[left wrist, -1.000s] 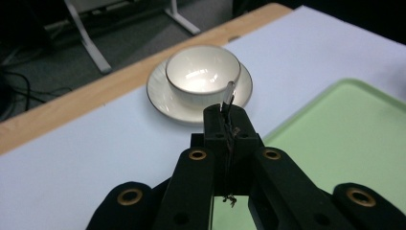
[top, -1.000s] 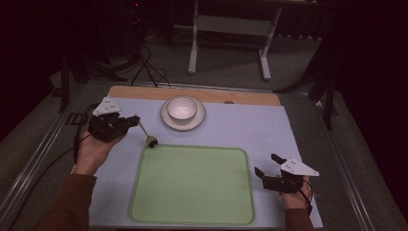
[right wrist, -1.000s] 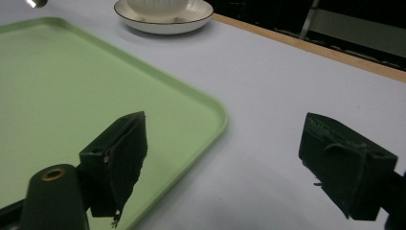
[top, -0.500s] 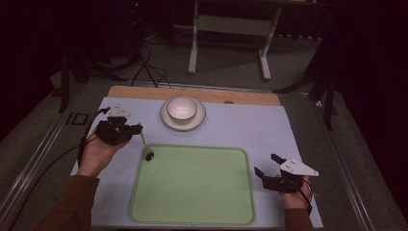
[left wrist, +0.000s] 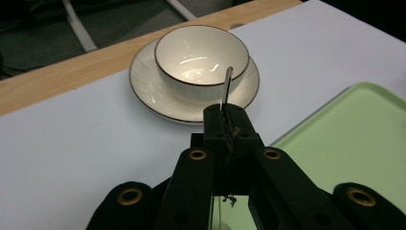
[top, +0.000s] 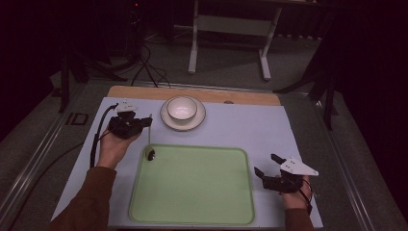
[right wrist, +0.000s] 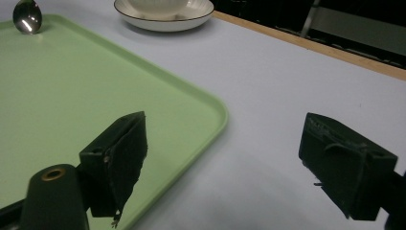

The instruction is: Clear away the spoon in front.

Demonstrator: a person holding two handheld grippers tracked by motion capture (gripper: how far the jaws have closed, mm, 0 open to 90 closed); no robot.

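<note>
Left of centre in the high view, the left claw [top: 139,122] grips a spoon [top: 149,144] by its handle, the bowl end resting at the green tray's [top: 192,219] upper-left corner. At lower right, the right claw [top: 267,166] stands wide, holding nothing.

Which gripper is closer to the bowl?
Left. The left gripper, holding a spoon, is just beside the bowl. The right gripper sits far off, past the green tray.
</note>
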